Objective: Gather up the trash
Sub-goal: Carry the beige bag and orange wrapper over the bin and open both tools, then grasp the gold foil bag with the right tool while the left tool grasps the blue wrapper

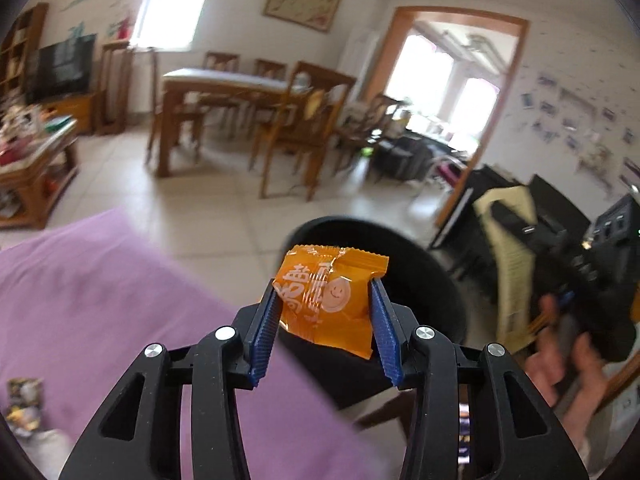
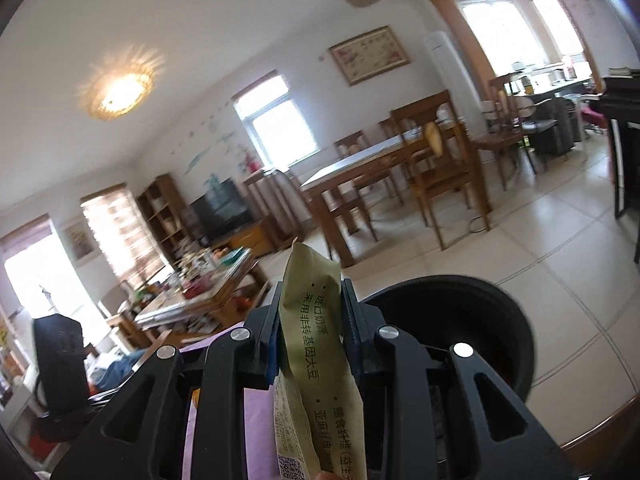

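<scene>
My left gripper (image 1: 326, 300) is shut on an orange candy wrapper (image 1: 330, 300) with a smiley face, held in the air in front of the black round trash bin (image 1: 436, 280). My right gripper (image 2: 312, 300) is shut on a long olive-green snack wrapper (image 2: 316, 340) with printed text, held upright just left of the bin (image 2: 480, 320), whose open mouth shows in the right wrist view. In the left wrist view the right gripper (image 1: 592, 280) appears at the far right with the pale wrapper (image 1: 512, 280) and the person's hand (image 1: 568, 364).
A purple cloth surface (image 1: 100, 300) lies at the lower left with another wrapper (image 1: 24, 404) on it. A cluttered coffee table (image 2: 208, 292) stands to the left. A wooden dining table with chairs (image 1: 248, 108) stands across the tiled floor. A black piano (image 2: 624, 152) is at the right.
</scene>
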Tool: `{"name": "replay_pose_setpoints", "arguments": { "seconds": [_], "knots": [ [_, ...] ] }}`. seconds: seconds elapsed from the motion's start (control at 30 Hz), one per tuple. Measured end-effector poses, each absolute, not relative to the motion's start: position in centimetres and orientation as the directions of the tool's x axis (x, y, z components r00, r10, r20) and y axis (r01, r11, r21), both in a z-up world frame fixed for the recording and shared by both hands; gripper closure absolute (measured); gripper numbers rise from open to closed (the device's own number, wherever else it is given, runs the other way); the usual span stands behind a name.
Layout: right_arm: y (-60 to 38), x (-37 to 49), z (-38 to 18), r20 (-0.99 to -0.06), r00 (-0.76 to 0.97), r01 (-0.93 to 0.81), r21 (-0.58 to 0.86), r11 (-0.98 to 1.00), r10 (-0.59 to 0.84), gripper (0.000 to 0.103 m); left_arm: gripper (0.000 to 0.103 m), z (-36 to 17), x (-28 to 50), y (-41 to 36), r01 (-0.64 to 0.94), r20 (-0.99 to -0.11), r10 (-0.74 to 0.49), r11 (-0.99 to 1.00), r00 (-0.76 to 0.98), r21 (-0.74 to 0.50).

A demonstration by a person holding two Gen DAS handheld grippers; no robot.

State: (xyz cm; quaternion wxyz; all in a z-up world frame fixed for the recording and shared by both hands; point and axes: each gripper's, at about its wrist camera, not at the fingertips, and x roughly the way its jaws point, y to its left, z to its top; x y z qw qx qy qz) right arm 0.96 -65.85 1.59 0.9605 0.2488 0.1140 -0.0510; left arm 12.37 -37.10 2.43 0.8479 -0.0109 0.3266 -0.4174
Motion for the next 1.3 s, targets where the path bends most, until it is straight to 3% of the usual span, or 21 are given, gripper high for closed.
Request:
{"name": "replay_pose_setpoints", "arguments": {
  "seconds": [0.2,0.67,0.77,0.83,0.87,0.9,1.3],
  "knots": [
    [-69.1,2.1,-0.8,-0.274,0.96,0.194,0.516,0.834,-0.054,0.077,0.059,0.4,12.2,-43.3,0.729,-0.564,-0.741,0.604,0.363,-0.324],
    [-71.4,4.4,-3.1,-0.313,0.949,0.205,0.54,0.816,-0.031,0.076,0.056,-2.2,15.7,-48.7,0.722,-0.61,-0.709,0.621,0.353,-0.305],
    [-71.5,5.0,-3.1,-0.33,0.944,0.202,0.535,0.821,-0.018,0.073,0.046,-2.1,16.4,-49.2,0.71,-0.615,-0.699,0.636,0.365,-0.302],
    [-70.8,5.1,-3.3,-0.345,0.939,0.198,0.536,0.821,-0.001,0.055,0.024,-1.8,16.4,-48.9,0.702,-0.622,-0.687,0.649,0.376,-0.293],
    [-70.8,5.2,-3.3,-0.352,0.936,0.195,0.546,0.815,0.012,0.026,0.021,-1.6,16.3,-48.5,0.7,-0.62,-0.683,0.655,0.387,-0.285],
    [-70.8,5.1,-3.3,-0.351,0.936,0.195,0.555,0.809,0.014,0.009,0.019,-1.3,16.1,-48.0,0.7,-0.614,-0.681,0.659,0.4,-0.276],
    [-65.8,2.7,-1.2,-0.368,0.928,0.147,0.517,0.843,0.064,0.009,0.013,3.0,11.0,-37.7,0.671,-0.535,-0.721,0.66,0.44,-0.337]
  ]
}}
